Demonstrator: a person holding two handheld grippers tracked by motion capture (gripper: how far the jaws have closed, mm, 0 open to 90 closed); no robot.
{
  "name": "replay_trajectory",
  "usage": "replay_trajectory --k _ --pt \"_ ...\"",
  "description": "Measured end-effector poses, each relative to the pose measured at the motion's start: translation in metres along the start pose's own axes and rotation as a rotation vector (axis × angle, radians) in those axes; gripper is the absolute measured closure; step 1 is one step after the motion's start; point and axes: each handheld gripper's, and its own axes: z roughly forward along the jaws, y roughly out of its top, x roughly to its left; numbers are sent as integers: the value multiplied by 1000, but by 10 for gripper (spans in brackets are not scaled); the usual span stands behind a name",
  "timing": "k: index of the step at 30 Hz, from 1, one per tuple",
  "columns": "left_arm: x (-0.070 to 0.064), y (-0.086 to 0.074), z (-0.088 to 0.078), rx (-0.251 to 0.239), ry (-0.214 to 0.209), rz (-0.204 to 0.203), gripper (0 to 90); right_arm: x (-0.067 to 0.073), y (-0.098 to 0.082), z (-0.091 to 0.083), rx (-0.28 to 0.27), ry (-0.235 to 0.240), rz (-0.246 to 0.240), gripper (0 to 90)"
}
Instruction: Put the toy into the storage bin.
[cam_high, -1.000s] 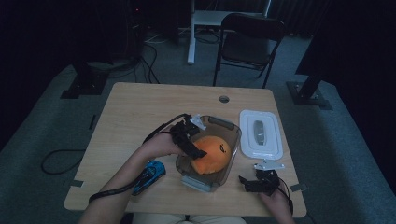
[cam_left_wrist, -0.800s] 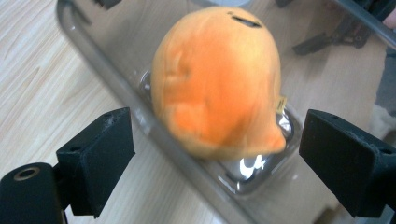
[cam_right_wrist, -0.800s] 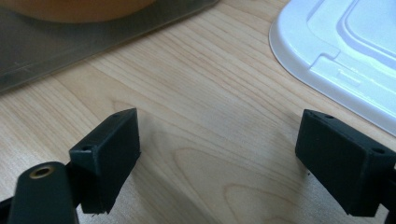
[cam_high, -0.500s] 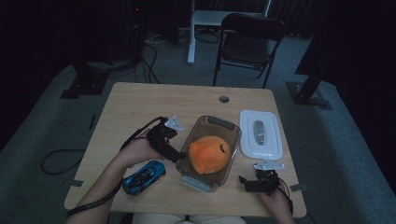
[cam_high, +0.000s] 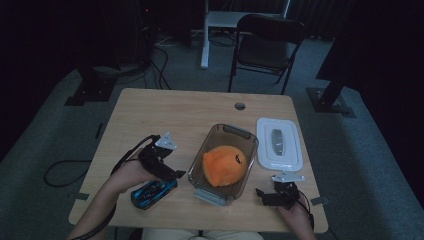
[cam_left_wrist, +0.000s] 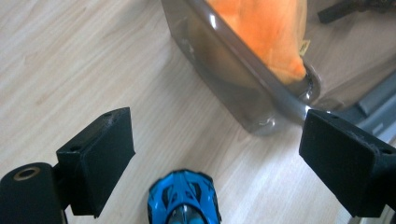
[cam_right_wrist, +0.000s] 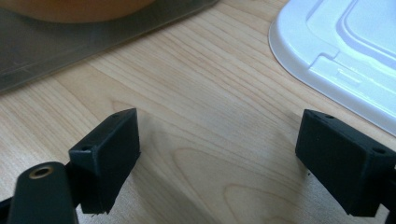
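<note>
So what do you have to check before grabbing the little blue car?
1. Left gripper open: ok, jaws stand wide with nothing between the pads.
2. Blue toy car lined up: ok, it sits between the two jaws in the left gripper view, low in the picture.
3. Car free to lift: ok, it lies on the table apart from the clear box.
4. Room in the box: cannot tell, the orange soft toy takes up much of it.
5. Right gripper out of the way: ok, open over bare wood near the white lid.
</note>
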Motion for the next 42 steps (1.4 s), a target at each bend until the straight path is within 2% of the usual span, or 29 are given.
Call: replay_trajectory --k 2,4,7,11,14,17,19,23,26,31,34,39,42 --pt "5 -7 -1 -9 5 -27 110 0 0 0 1 0 0 130" --pt "8 -15 1 10 18 -43 109 0 0 0 1 0 0 130" --pt "8 -29 6 36 39 -62 109 0 0 0 1 0 2 130" --pt "12 -49 9 39 59 -124 109 0 0 0 1 0 0 130" --pt "11 -63 13 56 69 -144 110 0 0 0 1 0 0 131" --pt "6 -73 18 91 97 -138 109 0 0 0 1 -1 2 130" --pt "4 -79 22 104 100 -152 110 0 0 0 0 0 1 131" --pt "4 -91 29 120 85 -174 110 1 0 -1 -9 32 -2 134" --pt "4 -97 35 140 94 -179 110 1 0 -1 -9 32 -2 134" --pt "2 -103 43 183 134 -170 110 -1 -1 -1 -14 36 13 134" --pt "4 -106 45 173 127 -173 144 -1 0 -1 -12 31 11 134" --pt "5 -111 51 201 143 -167 144 1 0 0 -5 15 1 134" --pt "5 -113 52 207 137 -168 144 1 0 0 -5 13 5 134"
